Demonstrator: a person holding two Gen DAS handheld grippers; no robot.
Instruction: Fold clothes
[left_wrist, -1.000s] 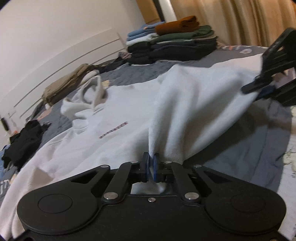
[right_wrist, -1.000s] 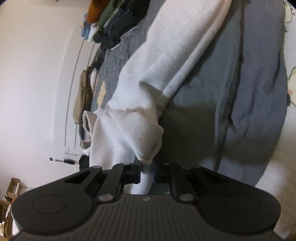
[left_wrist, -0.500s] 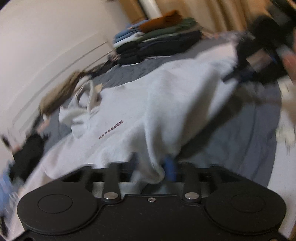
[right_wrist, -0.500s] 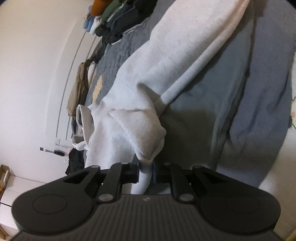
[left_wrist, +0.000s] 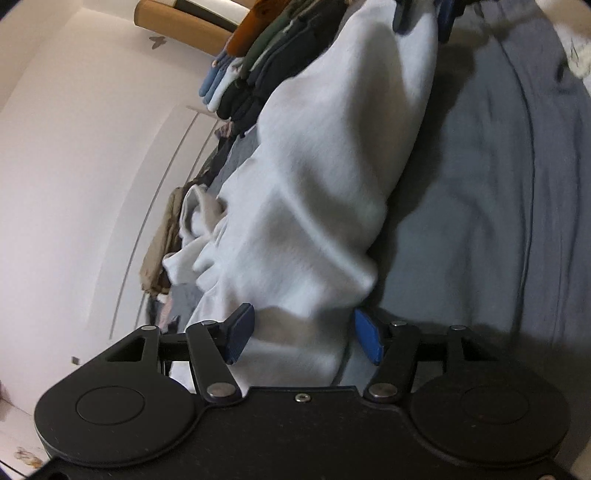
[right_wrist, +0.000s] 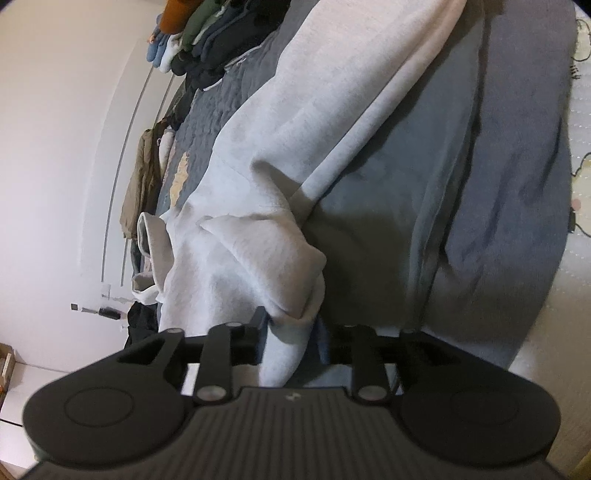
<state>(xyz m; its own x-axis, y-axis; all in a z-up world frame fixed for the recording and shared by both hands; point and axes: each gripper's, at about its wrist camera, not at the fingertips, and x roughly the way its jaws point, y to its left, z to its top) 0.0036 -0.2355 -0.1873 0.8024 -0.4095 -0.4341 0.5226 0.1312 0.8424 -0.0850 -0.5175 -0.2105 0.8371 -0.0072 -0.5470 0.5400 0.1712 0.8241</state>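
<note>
A pale grey hoodie (left_wrist: 325, 166) lies spread on the grey bed cover (left_wrist: 498, 184), one side folded over its body. My left gripper (left_wrist: 303, 338) stands low over its near edge. The jaws are opening wide; loose cloth lies between the blue pads (left_wrist: 240, 334) without being pinched. In the right wrist view the hoodie (right_wrist: 295, 129) shows its hood at the left. My right gripper (right_wrist: 291, 332) has a bunched fold hanging between its jaws, which are opening and no longer press it. The right gripper (left_wrist: 424, 14) also shows at the top of the left wrist view.
A stack of folded clothes (left_wrist: 266, 62) sits at the far end of the bed by the white wall. A khaki garment (right_wrist: 138, 192) and a black one (right_wrist: 142, 321) lie along the wall side. A white quilt (right_wrist: 576, 258) borders the grey cover.
My left gripper rolled, sank toward the bed and opened, letting go of the hoodie edge. The right gripper stayed put and its jaws parted around the fold.
</note>
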